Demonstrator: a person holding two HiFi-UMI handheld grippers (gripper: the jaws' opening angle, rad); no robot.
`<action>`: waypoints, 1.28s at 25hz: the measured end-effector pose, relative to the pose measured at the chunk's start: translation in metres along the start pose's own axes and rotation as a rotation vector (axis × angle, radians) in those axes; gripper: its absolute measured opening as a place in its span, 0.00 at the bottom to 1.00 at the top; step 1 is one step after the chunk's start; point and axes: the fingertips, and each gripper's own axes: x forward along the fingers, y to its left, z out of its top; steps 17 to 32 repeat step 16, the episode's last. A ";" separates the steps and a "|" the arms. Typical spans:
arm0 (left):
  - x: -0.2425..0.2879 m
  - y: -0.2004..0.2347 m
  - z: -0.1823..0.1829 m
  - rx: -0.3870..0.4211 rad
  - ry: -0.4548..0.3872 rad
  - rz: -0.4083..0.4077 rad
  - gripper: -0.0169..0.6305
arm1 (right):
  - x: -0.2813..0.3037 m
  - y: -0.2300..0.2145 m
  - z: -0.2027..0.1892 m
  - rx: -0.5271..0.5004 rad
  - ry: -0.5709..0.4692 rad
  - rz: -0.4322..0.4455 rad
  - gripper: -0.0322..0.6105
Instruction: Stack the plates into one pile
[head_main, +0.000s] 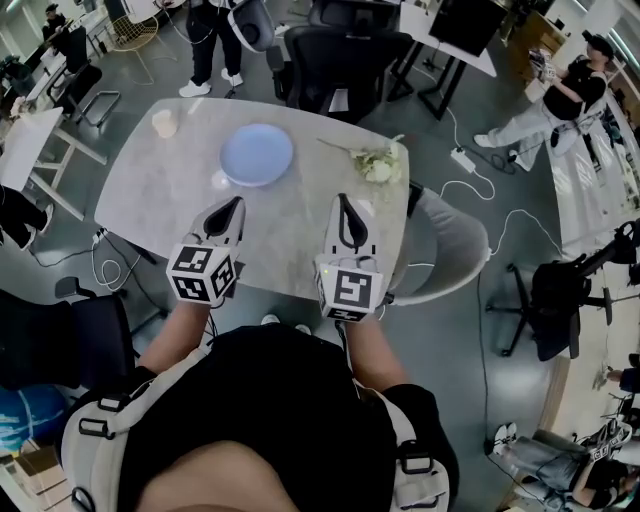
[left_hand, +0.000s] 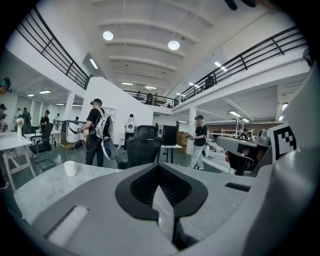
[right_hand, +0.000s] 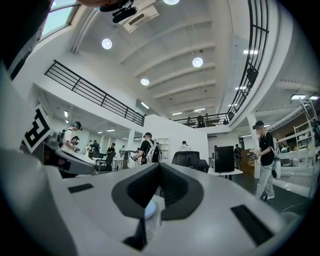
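A pale blue plate (head_main: 257, 154) lies on the far middle of the grey marble table (head_main: 150, 185); whether more plates lie beneath it cannot be told. My left gripper (head_main: 236, 203) hovers over the table's near side, just short of the plate, its jaws shut and empty. My right gripper (head_main: 343, 200) is level with it to the right, also shut on nothing. In the right gripper view a sliver of the blue plate (right_hand: 149, 210) shows through the opening above the closed jaws. The left gripper view shows its fingers (left_hand: 165, 212) pressed together over the tabletop.
A white cup (head_main: 164, 123) stands at the table's far left corner, also the cup (left_hand: 70, 168). A sprig of white flowers (head_main: 375, 163) lies at the far right. A black office chair (head_main: 345, 55) stands behind the table, a white chair (head_main: 450, 250) to its right. People stand around.
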 end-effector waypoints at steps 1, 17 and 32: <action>0.000 -0.001 0.000 -0.001 0.000 0.000 0.03 | 0.000 -0.001 0.000 0.002 0.001 0.002 0.06; -0.003 -0.016 -0.007 0.028 0.015 -0.001 0.03 | -0.004 -0.004 -0.008 0.019 0.014 0.024 0.06; -0.003 -0.016 -0.007 0.028 0.015 -0.001 0.03 | -0.004 -0.004 -0.008 0.019 0.014 0.024 0.06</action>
